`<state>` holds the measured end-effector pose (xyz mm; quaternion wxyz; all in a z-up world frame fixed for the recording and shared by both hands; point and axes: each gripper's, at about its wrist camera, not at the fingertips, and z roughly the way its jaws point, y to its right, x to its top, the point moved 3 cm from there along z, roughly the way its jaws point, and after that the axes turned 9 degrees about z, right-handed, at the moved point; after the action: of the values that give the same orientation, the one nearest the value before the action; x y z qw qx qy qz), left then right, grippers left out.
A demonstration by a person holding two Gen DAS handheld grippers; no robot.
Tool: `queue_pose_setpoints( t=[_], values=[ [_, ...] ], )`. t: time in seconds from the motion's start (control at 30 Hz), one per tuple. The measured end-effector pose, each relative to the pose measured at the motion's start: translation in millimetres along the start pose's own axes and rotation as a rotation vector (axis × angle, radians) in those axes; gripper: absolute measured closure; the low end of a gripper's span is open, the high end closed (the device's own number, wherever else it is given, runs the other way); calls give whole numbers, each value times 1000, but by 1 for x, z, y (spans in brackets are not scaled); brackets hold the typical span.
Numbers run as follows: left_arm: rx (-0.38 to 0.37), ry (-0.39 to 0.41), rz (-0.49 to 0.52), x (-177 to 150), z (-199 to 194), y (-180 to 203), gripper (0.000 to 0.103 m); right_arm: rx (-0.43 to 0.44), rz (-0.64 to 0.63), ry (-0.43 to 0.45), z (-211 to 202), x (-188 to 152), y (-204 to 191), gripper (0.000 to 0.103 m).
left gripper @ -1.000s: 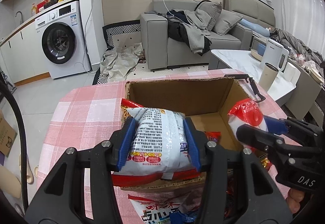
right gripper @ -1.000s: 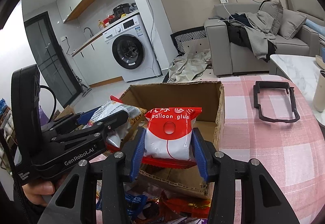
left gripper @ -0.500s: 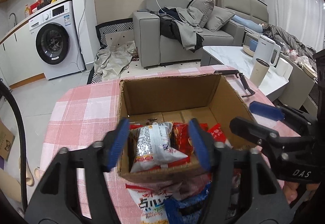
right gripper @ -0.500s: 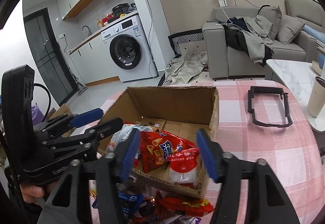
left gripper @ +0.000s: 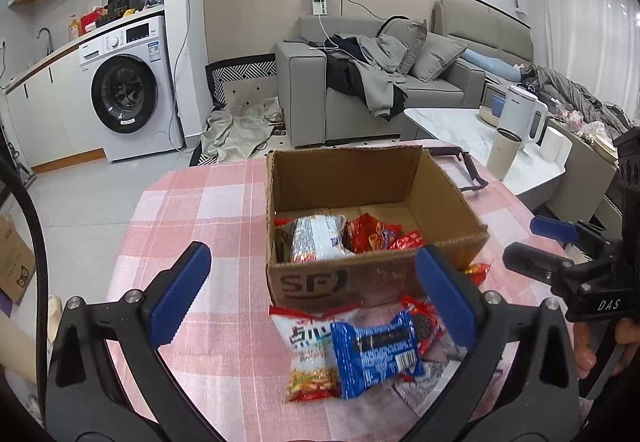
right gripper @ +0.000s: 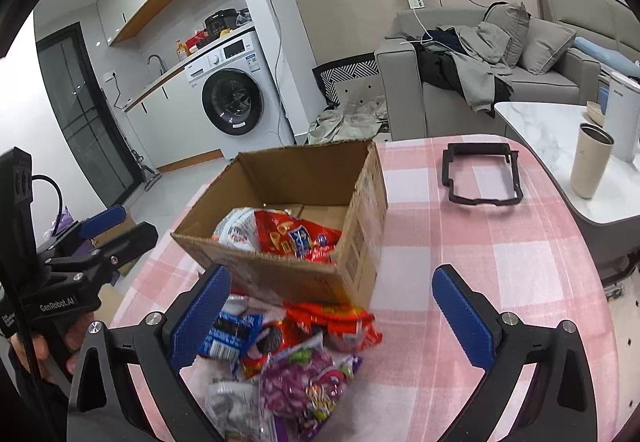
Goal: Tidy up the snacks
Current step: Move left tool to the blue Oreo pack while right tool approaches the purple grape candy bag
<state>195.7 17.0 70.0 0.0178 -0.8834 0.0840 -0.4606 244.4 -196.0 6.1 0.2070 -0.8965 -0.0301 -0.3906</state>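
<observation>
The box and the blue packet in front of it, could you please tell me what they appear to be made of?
The box: brown corrugated cardboard, matte, judging by its ragged torn rim and printed logo. The blue packet: probably plastic film, glossy, with wrinkles and crimped end seams.

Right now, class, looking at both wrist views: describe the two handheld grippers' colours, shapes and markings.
Each is black, with angular arms fastened by silver bolts and blue ribbed pads. The left gripper bears white "GenRobot.AI" lettering in the right wrist view and trails a black cable; the right gripper reads "DAS" in the left wrist view.
</observation>
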Motion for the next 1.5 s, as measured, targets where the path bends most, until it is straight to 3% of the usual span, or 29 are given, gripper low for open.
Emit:
queue_pose_setpoints(
  t=[0.53,1.5],
  values=[
    [-8,-26,-35,-44,-30,8,1,13,26,-50,-20,-38,16,0],
    [-43,-105,-34,-75,-9,27,1,50,60,-201,9,-78,13,1]
  ],
)
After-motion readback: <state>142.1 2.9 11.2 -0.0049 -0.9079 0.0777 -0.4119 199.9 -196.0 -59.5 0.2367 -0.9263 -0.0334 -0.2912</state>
